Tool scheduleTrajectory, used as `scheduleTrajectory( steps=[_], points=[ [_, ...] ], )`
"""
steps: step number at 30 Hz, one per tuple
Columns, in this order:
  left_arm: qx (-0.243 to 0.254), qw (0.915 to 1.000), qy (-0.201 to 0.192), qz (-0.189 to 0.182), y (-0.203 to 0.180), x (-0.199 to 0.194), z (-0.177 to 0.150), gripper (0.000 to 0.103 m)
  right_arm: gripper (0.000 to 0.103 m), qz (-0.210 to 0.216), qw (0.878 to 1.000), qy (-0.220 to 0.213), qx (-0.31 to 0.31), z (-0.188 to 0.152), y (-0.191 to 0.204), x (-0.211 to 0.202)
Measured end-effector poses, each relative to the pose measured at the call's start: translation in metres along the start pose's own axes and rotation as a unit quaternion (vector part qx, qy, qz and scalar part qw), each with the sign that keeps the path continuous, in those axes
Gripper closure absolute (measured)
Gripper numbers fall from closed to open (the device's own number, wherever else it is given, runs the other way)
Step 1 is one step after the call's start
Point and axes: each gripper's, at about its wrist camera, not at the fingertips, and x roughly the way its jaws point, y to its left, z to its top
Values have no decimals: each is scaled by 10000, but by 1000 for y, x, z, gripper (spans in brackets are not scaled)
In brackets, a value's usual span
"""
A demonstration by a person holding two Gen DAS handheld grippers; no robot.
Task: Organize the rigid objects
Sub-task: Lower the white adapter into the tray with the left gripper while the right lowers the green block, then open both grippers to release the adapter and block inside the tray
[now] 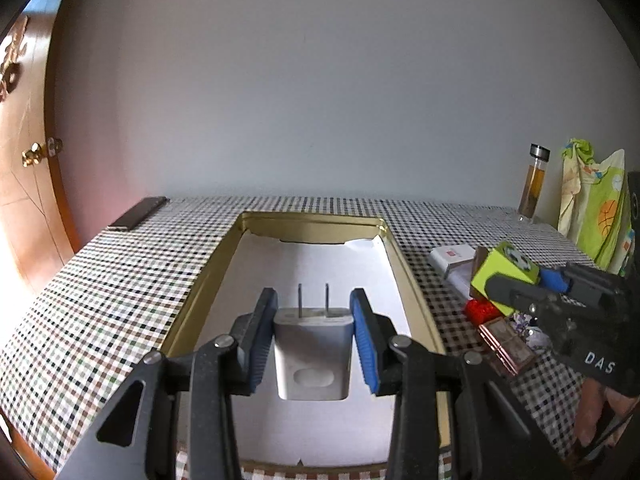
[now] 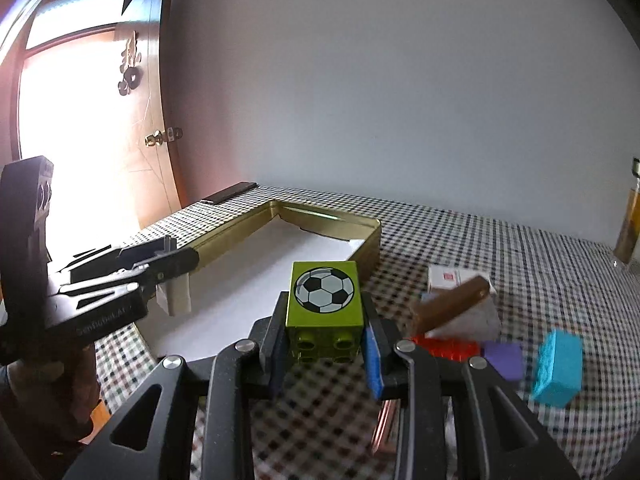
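Between each tool's pads: charger [image 1: 311,354], block [image 2: 325,307].

Between the left tongs' blue pads [image 1: 366,340] sits a plain white plastic plug adapter [image 1: 312,354], over the gold metal tin [image 1: 416,280]. The lime-green toy brick [image 2: 325,300] shows a black-and-white football; the surface [image 1: 120,280] is checked.

White plug adapter [image 1: 311,354], prongs pointing away, clamped between the left fingers [image 1: 362,334] above the gold tin's [image 1: 416,280] white lining. Green toy brick [image 2: 325,300] bearing a football print, studs toward the camera, gripped between the right fingers [image 2: 374,354].
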Motion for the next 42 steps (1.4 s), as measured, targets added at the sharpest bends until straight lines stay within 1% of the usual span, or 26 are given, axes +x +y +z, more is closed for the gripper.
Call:
scheduleTrajectory(
  steps=[8, 11, 14, 20, 22, 24, 28, 31, 42],
  points=[
    [-41, 9993, 365, 18, 11, 26, 19, 66, 69, 47, 9999, 145, -78, 29, 4, 29],
    [-112, 9981, 597, -38, 15, 37, 26, 67, 69, 71, 9996, 283, -39, 35, 6, 42],
    [-115, 9971, 749, -15, 19, 46, 31, 67, 69, 68, 9990, 429, -94, 41, 9, 57],
    [-266, 9931, 1145, -38, 31, 70, 46, 67, 69, 152, 9974, 709, 30, 49, 3, 83],
    [-363, 9916, 1240, -21, 37, 75, 48, 67, 69, 162, 9969, 772, 39, 51, 3, 89],
    [-353, 9902, 1347, 45, 38, 82, 51, 67, 69, 175, 9962, 852, 49, 52, 3, 95],
    [-448, 9870, 1544, 24, 41, 94, 55, 67, 69, 199, 9945, 1024, 52, 53, 4, 105],
    [-333, 9858, 1639, 140, 37, 103, 57, 67, 69, 183, 9938, 1098, 38, 54, 5, 110],
    [-200, 9791, 2000, 300, 40, 130, 56, 67, 69, 135, 9907, 1351, 27, 51, 6, 128]
  ],
)
